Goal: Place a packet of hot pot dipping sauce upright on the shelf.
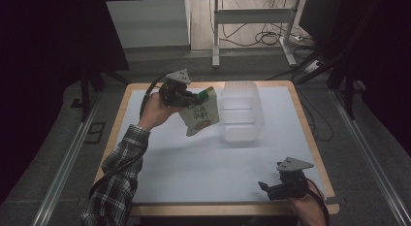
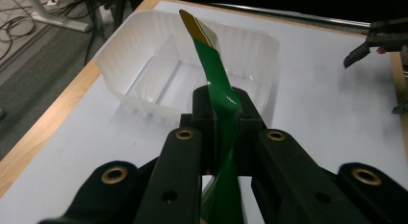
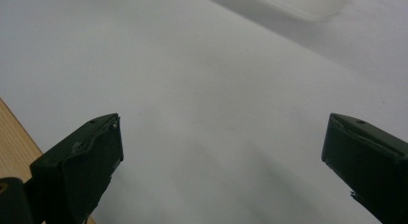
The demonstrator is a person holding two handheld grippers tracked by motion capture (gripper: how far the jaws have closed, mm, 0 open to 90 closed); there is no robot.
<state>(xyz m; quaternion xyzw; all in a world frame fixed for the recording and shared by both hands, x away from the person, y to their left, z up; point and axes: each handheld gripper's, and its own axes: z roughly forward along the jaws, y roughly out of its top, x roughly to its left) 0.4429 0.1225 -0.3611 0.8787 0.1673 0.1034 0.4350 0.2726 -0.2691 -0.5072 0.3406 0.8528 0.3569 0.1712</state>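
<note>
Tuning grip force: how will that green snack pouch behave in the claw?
The flat green foil snack pouch twists above the left claw, so probably floppy. It hangs from one pinched edge, so likely light. Its glossy film may slip.

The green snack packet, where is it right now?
The green packet is held off the white table in the left gripper, at the far left in the high view, right beside the clear plastic tub.

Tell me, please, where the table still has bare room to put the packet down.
The white table top is bare between the left gripper holding the green packet and the right gripper at the near edge. The strip right of the clear tub is bare too. It is crowded where packet meets tub.
</note>
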